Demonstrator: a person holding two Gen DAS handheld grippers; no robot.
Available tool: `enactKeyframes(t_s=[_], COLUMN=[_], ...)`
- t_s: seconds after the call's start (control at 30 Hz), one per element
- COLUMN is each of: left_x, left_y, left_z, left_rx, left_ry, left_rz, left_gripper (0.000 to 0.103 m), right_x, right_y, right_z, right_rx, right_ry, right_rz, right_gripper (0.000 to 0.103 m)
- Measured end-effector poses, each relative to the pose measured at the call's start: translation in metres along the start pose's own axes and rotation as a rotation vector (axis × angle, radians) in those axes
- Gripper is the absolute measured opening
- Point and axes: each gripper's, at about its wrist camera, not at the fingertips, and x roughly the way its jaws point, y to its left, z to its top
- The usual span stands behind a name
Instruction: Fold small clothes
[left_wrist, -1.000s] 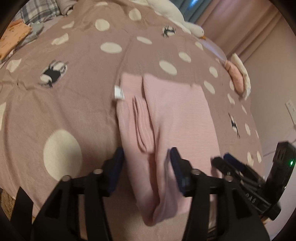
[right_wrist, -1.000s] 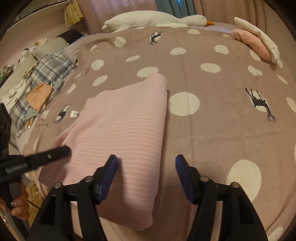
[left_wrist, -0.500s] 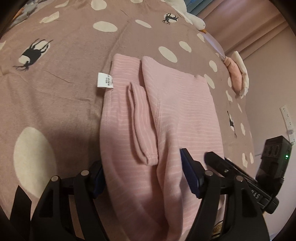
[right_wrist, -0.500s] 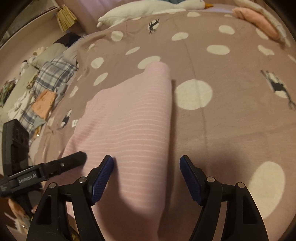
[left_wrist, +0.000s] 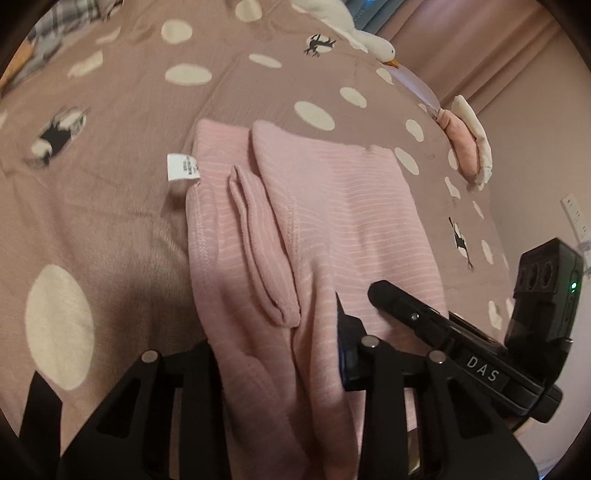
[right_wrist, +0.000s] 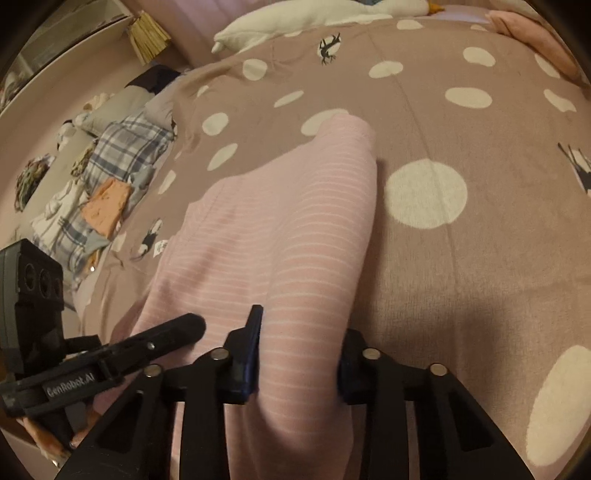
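Note:
A pink striped garment (left_wrist: 325, 221) lies partly folded on the bed, with a white care label (left_wrist: 183, 168) at its far left edge. My left gripper (left_wrist: 277, 350) is at the garment's near left end, jaws closing on a bunch of the fabric. My right gripper (right_wrist: 299, 354) is at the near right end of the same garment (right_wrist: 295, 229), jaws narrowed around a raised fold of cloth. Each gripper shows in the other's view, the right one (left_wrist: 424, 321) and the left one (right_wrist: 147, 343).
The bed has a mauve blanket (right_wrist: 461, 258) with white dots. A white goose plush (right_wrist: 295, 22) lies at the far edge. A pile of plaid and orange clothes (right_wrist: 110, 177) sits at the left. A pink and cream folded stack (left_wrist: 465, 144) is at the right.
Both grippers moved forward onto the garment's near edge and narrowed from wide open, each gathering a fold of pink fabric between its jaws.

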Motion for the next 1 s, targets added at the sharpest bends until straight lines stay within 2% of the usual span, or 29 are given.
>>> enactKeyframes(t_s=[0.17,0.5,0.73,1.0], left_x=[-0.015,-0.03,-0.016,0.011], left_y=[-0.02,-0.065,-0.089,-0.092], left_z=[0.002,0.015,0.015,0.008], left_rx=[0.056,0.117,0.148,0.154], left_ry=[-0.054,-0.122,-0.109,-0.07], left_rz=[0.01,-0.053,-0.06,-0.022], left_gripper=[0.032,0.032,0.032,0.032], right_x=[-0.016,-0.063,-0.072,-0.062], right_y=[0.004,0.0,-0.013,-0.035], right_z=[0.006,0.022,0.018,0.011], right_rx=[-0.038,-0.084,-0.089,-0.034], right_ry=[-0.04,-0.145,-0.172,-0.131], right_rz=[-0.018,-0.065,-0.126,-0.13], right_gripper=[0.031,0.031,0.031,0.031])
